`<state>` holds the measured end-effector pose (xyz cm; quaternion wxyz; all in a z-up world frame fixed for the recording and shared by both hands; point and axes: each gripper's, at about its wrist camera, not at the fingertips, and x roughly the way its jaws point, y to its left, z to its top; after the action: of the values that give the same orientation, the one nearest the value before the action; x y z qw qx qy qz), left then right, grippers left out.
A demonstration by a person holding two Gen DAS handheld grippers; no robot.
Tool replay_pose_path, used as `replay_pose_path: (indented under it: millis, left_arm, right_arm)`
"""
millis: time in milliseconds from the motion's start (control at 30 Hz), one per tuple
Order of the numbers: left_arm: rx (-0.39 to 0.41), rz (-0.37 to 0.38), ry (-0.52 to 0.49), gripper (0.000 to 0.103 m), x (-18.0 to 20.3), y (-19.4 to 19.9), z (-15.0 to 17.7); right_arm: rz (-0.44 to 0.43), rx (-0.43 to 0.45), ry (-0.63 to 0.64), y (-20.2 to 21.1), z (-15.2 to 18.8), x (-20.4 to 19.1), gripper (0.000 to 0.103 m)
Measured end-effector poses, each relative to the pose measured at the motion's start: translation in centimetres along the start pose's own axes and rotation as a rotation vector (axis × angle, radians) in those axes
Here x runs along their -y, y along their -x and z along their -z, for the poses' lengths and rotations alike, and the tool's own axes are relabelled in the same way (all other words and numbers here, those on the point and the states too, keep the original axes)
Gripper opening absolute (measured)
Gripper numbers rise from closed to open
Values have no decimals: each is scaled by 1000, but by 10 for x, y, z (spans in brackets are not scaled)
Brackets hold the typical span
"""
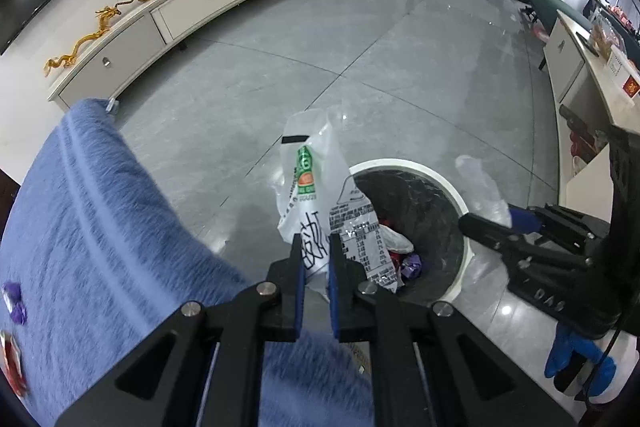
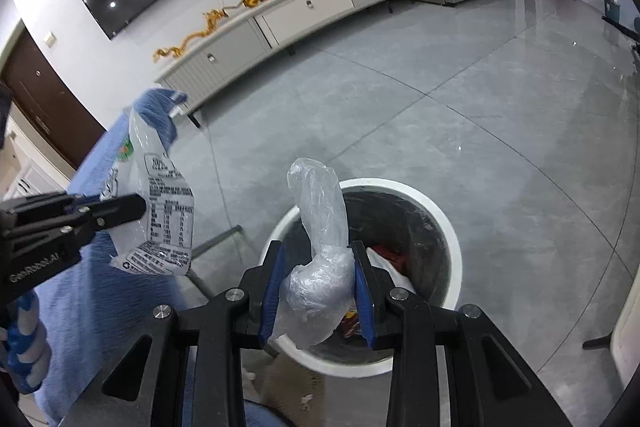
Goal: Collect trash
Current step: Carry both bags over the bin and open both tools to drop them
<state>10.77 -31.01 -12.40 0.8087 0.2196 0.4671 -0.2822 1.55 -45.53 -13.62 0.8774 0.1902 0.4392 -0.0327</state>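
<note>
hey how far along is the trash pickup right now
Done: wrappers already lie in the bin. In hand: the left gripper pinches a printed white wrapper, and the right gripper holds crumpled clear plastic, both above the bin. Left: small wrappers remain on the blue cloth.

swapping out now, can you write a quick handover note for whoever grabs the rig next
Left gripper: fingers shut on a white printed snack wrapper, held near the bin's rim, not clearly over the opening.
Right gripper: fingers shut on a crumpled clear plastic bag, held over the bin.
White round bin stands on the grey floor, with wrappers already inside.
Done: both pieces picked up and brought to the bin.
Left: drop both in. Then collect the small wrappers lying on the blue cloth, seen in the left wrist view.
</note>
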Motion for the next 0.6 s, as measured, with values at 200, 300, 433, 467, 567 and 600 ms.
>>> replay_pose_path:
  millis: [200, 300, 433, 467, 567, 600]
  left_arm:
    - [-26, 59, 8, 21, 10, -22, -16]
    - [-25, 85, 29, 40, 9, -27, -20]
    - [-13, 112, 48, 43, 7, -24, -21]
    - [-5, 114, 49, 43, 6, -21, -20]
    - [31, 96, 54, 43, 1, -7, -15]
    - [50, 88, 57, 43, -1, -1, -13]
  right_arm:
    - [76, -75, 17, -31, -2, 16, 36]
    - [110, -86, 11, -35, 0, 22, 46]
    - [125, -78, 4, -29, 1, 24, 49]
    - [125, -72, 1, -25, 0, 24, 49]
    - [122, -51, -1, -15, -2, 21, 49]
    - [122, -42, 0, -11, -3, 21, 49]
